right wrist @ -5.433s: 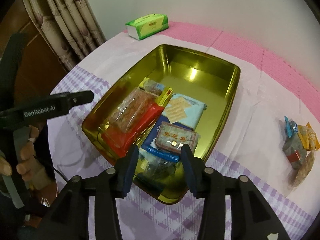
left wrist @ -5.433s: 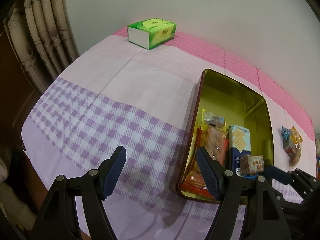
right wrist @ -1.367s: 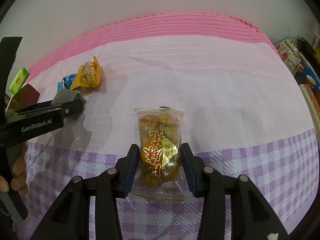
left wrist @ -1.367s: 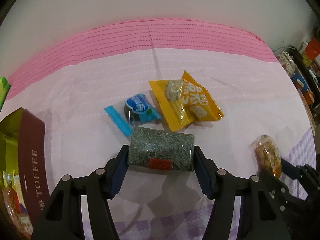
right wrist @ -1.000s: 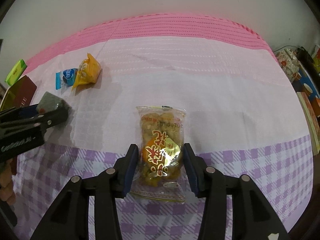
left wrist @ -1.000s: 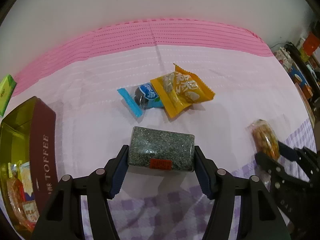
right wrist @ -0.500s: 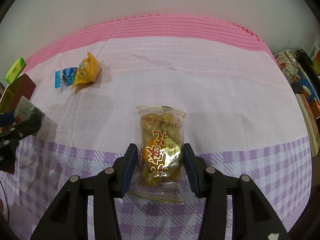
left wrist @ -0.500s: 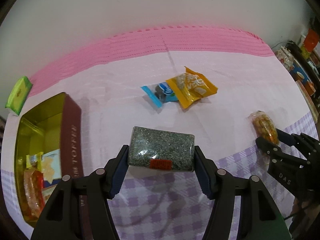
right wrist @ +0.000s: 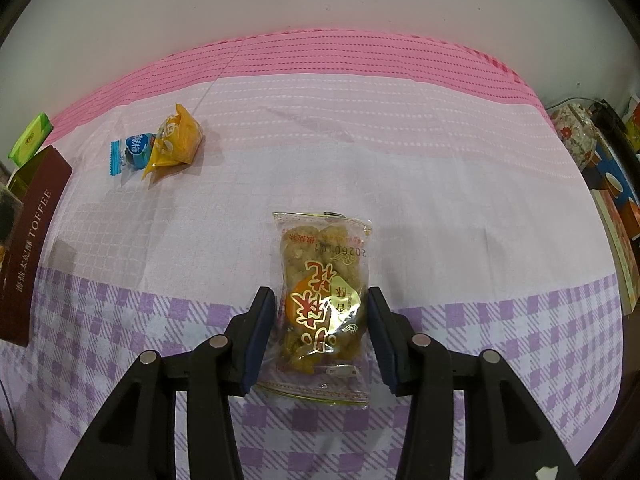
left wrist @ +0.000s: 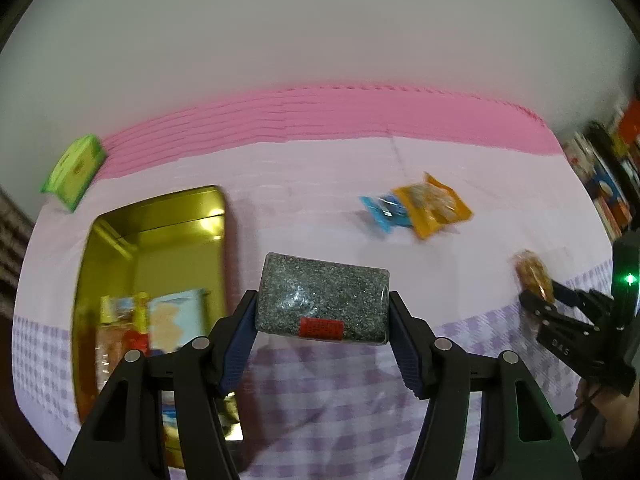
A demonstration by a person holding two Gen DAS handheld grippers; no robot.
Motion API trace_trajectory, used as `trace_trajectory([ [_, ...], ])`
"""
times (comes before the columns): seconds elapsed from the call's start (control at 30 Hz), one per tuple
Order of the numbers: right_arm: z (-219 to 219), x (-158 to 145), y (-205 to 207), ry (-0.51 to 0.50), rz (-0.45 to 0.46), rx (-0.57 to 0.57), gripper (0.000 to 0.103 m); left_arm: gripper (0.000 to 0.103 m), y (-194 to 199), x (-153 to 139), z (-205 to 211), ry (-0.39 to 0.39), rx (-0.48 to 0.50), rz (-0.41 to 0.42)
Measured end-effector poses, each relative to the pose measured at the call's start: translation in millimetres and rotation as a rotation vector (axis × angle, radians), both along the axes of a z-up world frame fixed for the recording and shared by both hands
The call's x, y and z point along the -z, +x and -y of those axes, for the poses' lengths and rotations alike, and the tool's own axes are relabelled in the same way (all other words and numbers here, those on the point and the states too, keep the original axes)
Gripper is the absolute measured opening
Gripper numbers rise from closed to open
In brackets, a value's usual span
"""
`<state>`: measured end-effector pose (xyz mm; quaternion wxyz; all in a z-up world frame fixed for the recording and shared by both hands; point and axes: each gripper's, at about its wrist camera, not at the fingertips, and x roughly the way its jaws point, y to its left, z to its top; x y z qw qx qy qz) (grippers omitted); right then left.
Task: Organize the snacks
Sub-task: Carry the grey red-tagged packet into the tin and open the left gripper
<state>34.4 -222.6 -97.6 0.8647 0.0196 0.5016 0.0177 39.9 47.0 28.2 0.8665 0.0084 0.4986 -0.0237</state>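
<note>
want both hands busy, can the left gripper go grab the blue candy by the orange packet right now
Probably not yet. The left gripper has its jaws clamped on the grey speckled packet, so it must drop that first. The path to the blue candy beside the orange packet looks clear otherwise.

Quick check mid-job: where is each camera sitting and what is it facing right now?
Left wrist: rides the left gripper, angled down at its dark speckled packet and gold tin; right gripper at the edge.
Right wrist: rides the right gripper, angled down at its clear fried-snack packet.
Shared: blue packet, orange packet, tin, snack packet.
</note>
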Motion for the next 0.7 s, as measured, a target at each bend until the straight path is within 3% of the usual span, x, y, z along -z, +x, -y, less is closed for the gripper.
trace_trajectory([
  [0.27, 0, 0, 0, 0.000, 0.000, -0.001, 0.044, 0.062, 5, -4, -70, 0.023, -0.146, 0.004],
  [0.5, 1, 0, 0, 0.000, 0.000, -0.001, 0.044, 0.062, 8, 12, -124, 0.069, -0.251, -0.030],
  [0.7, 0, 0, 0, -0.001, 0.001, -0.002, 0.044, 0.062, 9, 29, -155, 0.028, -0.323, -0.087],
])
